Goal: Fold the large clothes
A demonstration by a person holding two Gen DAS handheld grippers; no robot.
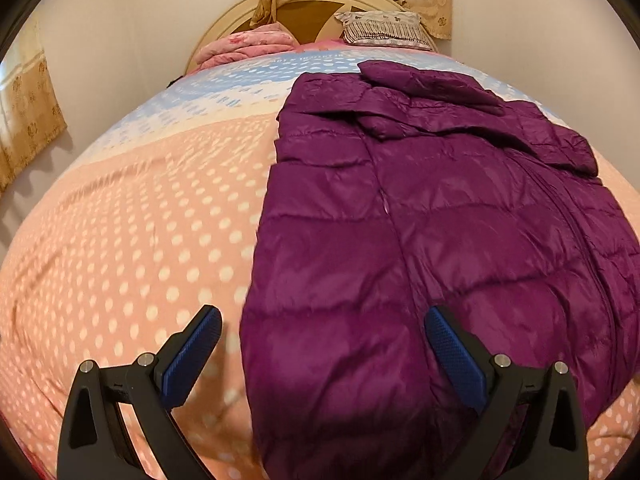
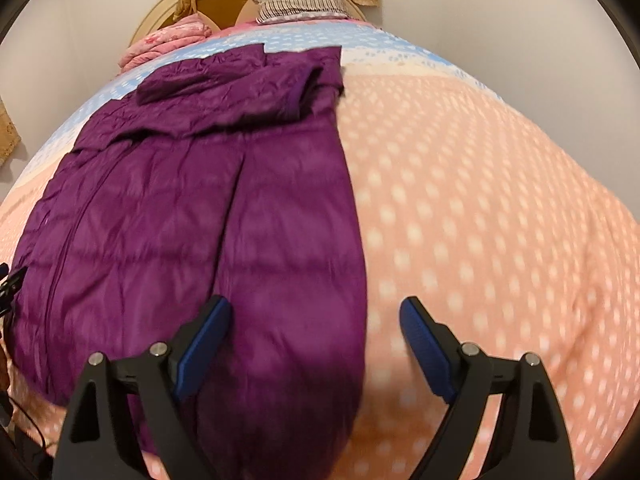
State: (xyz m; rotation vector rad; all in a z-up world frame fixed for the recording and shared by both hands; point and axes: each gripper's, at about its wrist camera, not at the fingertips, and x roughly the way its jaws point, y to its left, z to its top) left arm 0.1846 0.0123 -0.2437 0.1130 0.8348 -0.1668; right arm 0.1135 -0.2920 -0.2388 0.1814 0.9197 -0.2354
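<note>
Purple jacket flat on dotted bedspread — right gripper jaws apart above.

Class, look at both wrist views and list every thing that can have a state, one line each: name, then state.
Purple puffer jacket: lying flat on the bed, sleeves folded in over the body, not gripped.
Left gripper: open, empty, above the jacket's near left edge.
Right gripper: open, empty, above the jacket's near right edge.
Polka-dot bedspread: spread over the bed, lightly creased.
Pink quilt: folded by the headboard.
Striped pillow: leaning on the headboard.
</note>
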